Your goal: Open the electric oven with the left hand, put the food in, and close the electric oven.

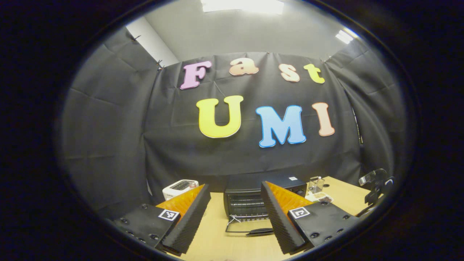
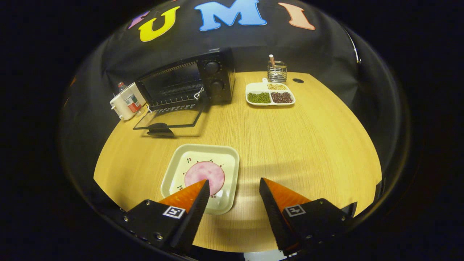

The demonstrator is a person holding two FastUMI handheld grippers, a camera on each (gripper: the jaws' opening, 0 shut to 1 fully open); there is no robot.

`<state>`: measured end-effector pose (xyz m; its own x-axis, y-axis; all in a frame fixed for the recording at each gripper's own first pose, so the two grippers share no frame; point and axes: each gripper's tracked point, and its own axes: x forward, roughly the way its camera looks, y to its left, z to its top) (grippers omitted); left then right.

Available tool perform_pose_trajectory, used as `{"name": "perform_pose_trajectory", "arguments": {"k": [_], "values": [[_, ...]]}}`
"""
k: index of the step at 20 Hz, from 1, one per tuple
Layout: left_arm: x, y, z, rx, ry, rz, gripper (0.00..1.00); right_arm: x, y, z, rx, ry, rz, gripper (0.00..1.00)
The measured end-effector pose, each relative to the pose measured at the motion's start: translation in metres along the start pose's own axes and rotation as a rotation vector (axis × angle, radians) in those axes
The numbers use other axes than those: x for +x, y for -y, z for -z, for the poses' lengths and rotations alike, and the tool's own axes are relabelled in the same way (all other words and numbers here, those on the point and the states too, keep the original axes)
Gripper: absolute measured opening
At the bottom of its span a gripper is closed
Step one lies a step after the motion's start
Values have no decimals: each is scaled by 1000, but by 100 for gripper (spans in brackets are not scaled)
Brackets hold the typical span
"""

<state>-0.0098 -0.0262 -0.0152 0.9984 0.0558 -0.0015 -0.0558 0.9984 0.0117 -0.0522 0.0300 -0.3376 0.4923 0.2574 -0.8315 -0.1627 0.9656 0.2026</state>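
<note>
Your right gripper, jaws apart, hovers over the plate at the table's near edge; grip carelessly and the pink slice may slide off. Left gripper is spread too.

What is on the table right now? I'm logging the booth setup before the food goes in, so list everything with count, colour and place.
Electric oven: one, black, far left of the table, door dropped open flat.
Plate: one, cream, square, near edge, in front of the right gripper.
Food: one pink round slice, on the plate.
Divided tray: one, white, right of the oven, holding green, dark red and pale beans.
Wire holder: one, metal, behind the tray.
Toaster: one, white, left of the oven.
Bottle: one, clear, by the toaster.
Table: one, light wood.
Left gripper: open, facing the oven.
Right gripper: open, over the plate's near edge.
</note>
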Motion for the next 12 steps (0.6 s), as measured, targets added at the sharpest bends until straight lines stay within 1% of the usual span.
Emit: {"name": "perform_pose_trajectory", "arguments": {"k": [1,5,6,7,8,9,10,11,12], "values": [[1,-3,1,-3,-3,-8,99,7,-1,5,-1,-27,1,83],[-1,-19,0,0,-1,-34,99,22,-2,29,9,-128,3,83],[0,-22,0,-2,-2,-38,94,25,7,25,2,-105,37,83],[1,-24,3,-5,-4,-43,98,27,6,23,8,-107,30,59],[3,-26,4,-11,-9,-46,99,24,4,24,19,-124,29,55],[3,-27,6,-18,-14,-47,99,25,4,21,27,-117,23,54],[4,-28,7,-24,-18,-48,99,26,4,25,23,-137,22,54],[6,-30,9,-28,-19,-51,99,28,9,24,16,-134,38,54],[7,-30,7,-30,-18,-52,99,28,9,24,16,-144,47,37]]}}
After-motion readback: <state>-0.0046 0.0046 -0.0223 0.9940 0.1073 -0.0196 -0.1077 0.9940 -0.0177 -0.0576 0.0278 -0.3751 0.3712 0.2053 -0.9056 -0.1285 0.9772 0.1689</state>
